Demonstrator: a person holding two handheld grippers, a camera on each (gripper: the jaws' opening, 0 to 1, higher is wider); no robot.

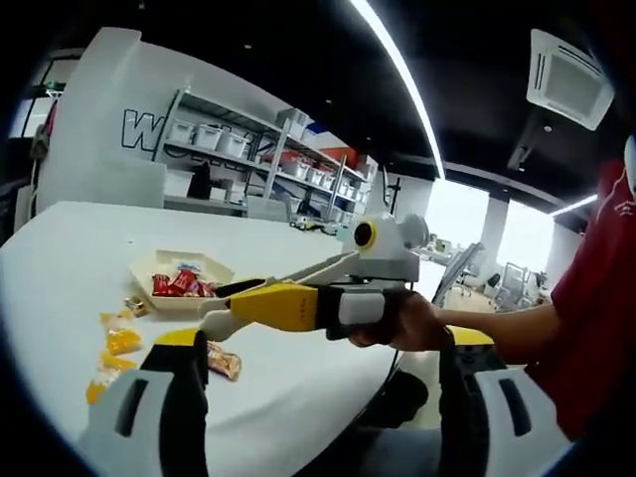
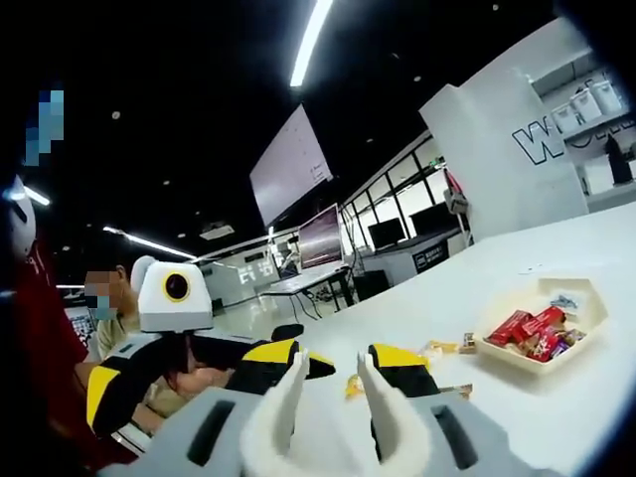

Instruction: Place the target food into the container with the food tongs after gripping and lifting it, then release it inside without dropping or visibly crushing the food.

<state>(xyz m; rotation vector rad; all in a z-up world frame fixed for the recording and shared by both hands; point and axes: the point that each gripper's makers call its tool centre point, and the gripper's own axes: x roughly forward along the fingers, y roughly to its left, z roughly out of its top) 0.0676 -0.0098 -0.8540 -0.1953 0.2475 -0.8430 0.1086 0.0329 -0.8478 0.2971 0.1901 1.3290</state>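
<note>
The right gripper (image 1: 224, 320) holds food tongs (image 2: 328, 397), arms spread, above the white bench (image 1: 79, 258). The left gripper (image 2: 328, 366) stands open. Wrapped snacks (image 1: 181, 283) fill the tray (image 2: 586, 298); loose yellow packets (image 1: 121, 341) lie beside it.

- Surface (image 1: 298, 417): a broad white top with a rounded edge; it runs toward shelving in the left gripper view and shows again as a white expanse (image 2: 556, 397) in the right gripper view.
- Tray (image 1: 149, 270): a pale, shallow, angular container resting on the surface, holding red-wrapped snack packets; in the right gripper view its white rim (image 2: 586, 298) is visible.
- Yellow-orange packets (image 1: 121, 340): several lying directly on the surface, near the tray on the side toward the camera.
- Orange-brown packet (image 1: 225, 360): lying flat on the surface, just beside the yellow-orange ones.
- Small wrapped pieces (image 2: 465, 344): on the surface just beside the tray; details too small to tell.
</note>
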